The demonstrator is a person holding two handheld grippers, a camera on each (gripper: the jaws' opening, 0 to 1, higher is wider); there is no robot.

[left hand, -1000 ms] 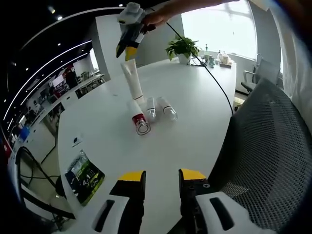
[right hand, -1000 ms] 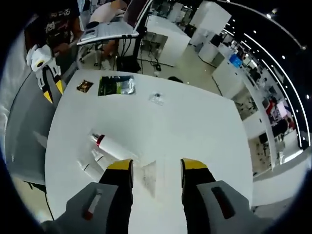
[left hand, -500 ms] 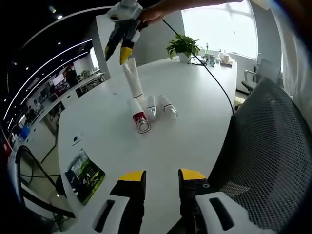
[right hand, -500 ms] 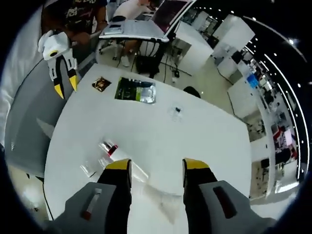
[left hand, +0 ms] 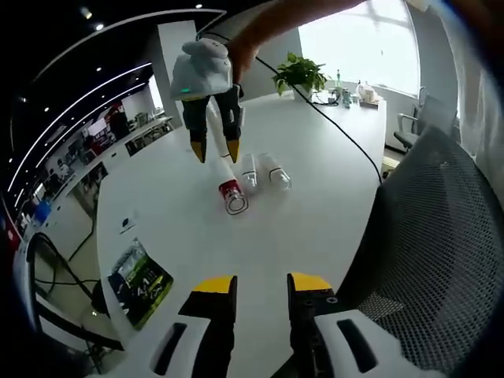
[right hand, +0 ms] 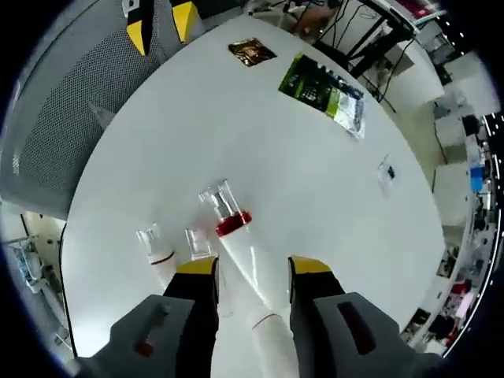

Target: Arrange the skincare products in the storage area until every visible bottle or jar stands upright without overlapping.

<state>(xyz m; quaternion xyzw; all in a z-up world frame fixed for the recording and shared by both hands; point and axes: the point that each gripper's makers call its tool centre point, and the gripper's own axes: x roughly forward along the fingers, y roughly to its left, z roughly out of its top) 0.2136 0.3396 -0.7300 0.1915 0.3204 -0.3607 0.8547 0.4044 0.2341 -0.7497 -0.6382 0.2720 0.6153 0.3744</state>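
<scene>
We work over a large white worktop [left hand: 315, 213] with a rounded edge, in an open office with ceiling strip lights; in the left gripper view a potted plant [left hand: 299, 75] stands at the far end by a bright window, top centre-right, and a mesh chair [left hand: 425, 236] occupies the right side. A green packet [left hand: 138, 283] lies at the lower left of that view, and in the right gripper view it sits at the upper right, with a small dark card [right hand: 252, 52] just beside it at top centre. The skincare products all lie on their sides near mid-worktop: a red-collared tube [right hand: 236, 244] with a clear cap, and two smaller clear-capped bottles [right hand: 169, 256] beside it, side by side. The right gripper [right hand: 252, 272] has its jaws apart, straddling the red-collared tube without clamping it; the left gripper view shows it from outside, hanging above the tubes. The left gripper [left hand: 252, 287] waits at the near edge, jaws apart and holding nothing.
</scene>
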